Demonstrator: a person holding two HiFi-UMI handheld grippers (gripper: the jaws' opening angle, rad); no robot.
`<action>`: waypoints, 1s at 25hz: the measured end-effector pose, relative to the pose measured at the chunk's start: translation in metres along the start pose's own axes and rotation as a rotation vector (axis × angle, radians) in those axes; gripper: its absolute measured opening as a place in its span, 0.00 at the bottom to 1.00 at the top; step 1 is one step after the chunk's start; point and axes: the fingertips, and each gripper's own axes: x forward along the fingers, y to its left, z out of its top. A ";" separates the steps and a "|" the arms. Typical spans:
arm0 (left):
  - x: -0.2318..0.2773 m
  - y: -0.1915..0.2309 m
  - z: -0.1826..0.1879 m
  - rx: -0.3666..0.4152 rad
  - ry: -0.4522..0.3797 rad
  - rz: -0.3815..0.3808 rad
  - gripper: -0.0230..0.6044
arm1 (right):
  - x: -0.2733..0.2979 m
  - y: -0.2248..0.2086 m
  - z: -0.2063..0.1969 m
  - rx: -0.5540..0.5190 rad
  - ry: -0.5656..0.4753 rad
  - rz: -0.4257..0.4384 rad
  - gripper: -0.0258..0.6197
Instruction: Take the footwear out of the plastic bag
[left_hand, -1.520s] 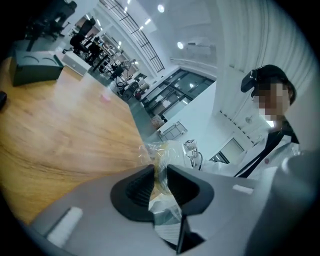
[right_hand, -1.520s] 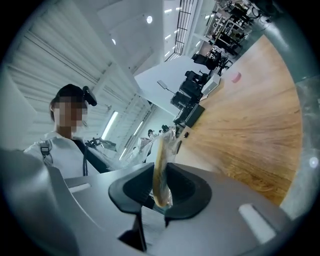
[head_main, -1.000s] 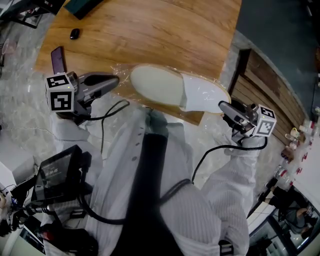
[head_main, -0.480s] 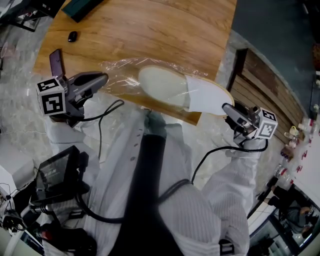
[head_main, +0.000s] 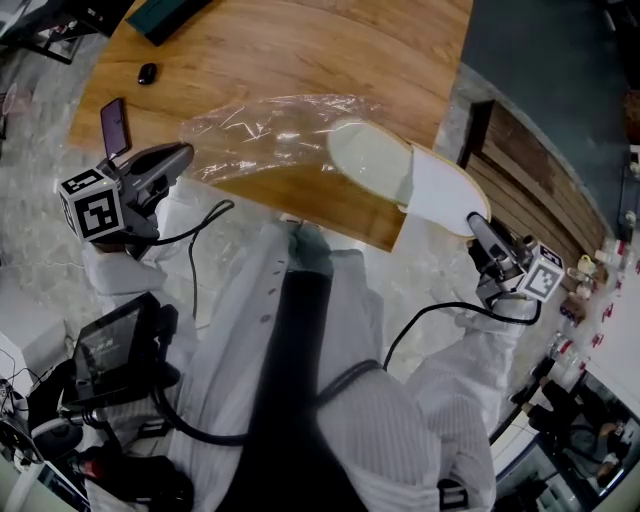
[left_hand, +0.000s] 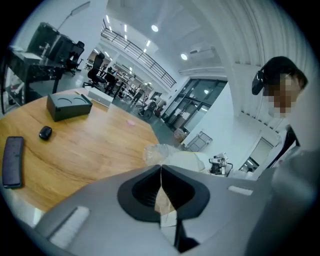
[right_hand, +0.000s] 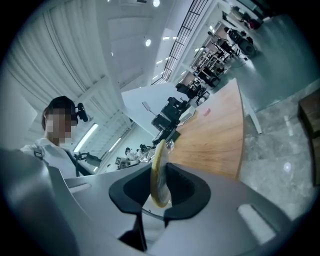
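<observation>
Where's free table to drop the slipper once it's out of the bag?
Free: the wide bare wood of the table beyond the bag, right of the small black object. Crowded: the left corner with the phone, and the near edge under bag and slipper.

I can't get the slipper (head_main: 400, 175) toe cleanly in the head view. It's hazy behind the plastic bag (head_main: 260, 135) film, and the heel tip is covered by the right gripper (head_main: 472, 222), whose fingers are closing on it. The right gripper view gives me only the sole edge-on, and the left gripper (left_hand: 161, 169) body blocks all but a sliver of film. The dark box (head_main: 165, 12) is cut by the top edge, and the black item (head_main: 147, 73) on the counter (head_main: 300, 50) is too small to identify.
</observation>
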 end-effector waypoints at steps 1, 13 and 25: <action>-0.001 0.004 0.001 -0.002 -0.009 0.031 0.04 | -0.004 -0.003 0.002 -0.009 -0.015 -0.034 0.17; 0.029 0.009 0.031 0.103 -0.266 0.357 0.04 | 0.031 0.012 0.038 -0.319 -0.303 -0.512 0.17; 0.060 -0.042 0.048 0.171 -0.394 0.438 0.04 | 0.085 0.041 0.043 -0.404 -0.453 -0.603 0.16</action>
